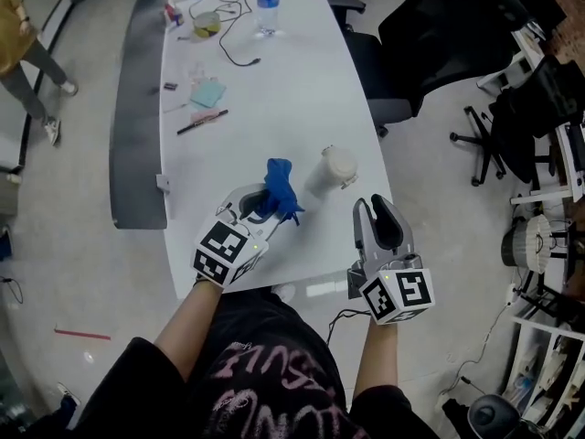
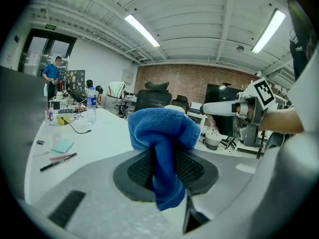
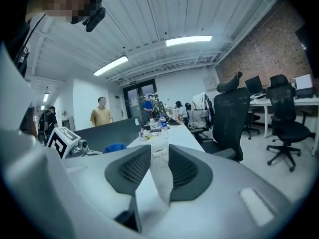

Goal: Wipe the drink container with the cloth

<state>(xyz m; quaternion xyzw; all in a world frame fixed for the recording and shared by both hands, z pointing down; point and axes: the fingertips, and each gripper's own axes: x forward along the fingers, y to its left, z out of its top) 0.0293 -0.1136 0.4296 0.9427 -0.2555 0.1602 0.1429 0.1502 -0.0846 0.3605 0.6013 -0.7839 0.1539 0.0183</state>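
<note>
The drink container (image 1: 331,170), a pale translucent cup with a lid, lies tilted on the white table (image 1: 274,108). Just left of it hangs a blue cloth (image 1: 279,190), pinched in my left gripper (image 1: 265,199). In the left gripper view the cloth (image 2: 164,133) bulges above the pads and dangles below my left gripper (image 2: 167,168). My right gripper (image 1: 382,222) hovers at the table's near right edge, short of the cup. A narrow gap shows between its pads, and nothing sits in my right gripper (image 3: 159,166).
Farther up the table lie a pen (image 1: 201,123), a teal notepad (image 1: 208,92), cables (image 1: 233,35) and a water bottle (image 1: 267,3). Black office chairs (image 1: 439,35) stand off the right side. A person (image 1: 23,53) walks at the far left.
</note>
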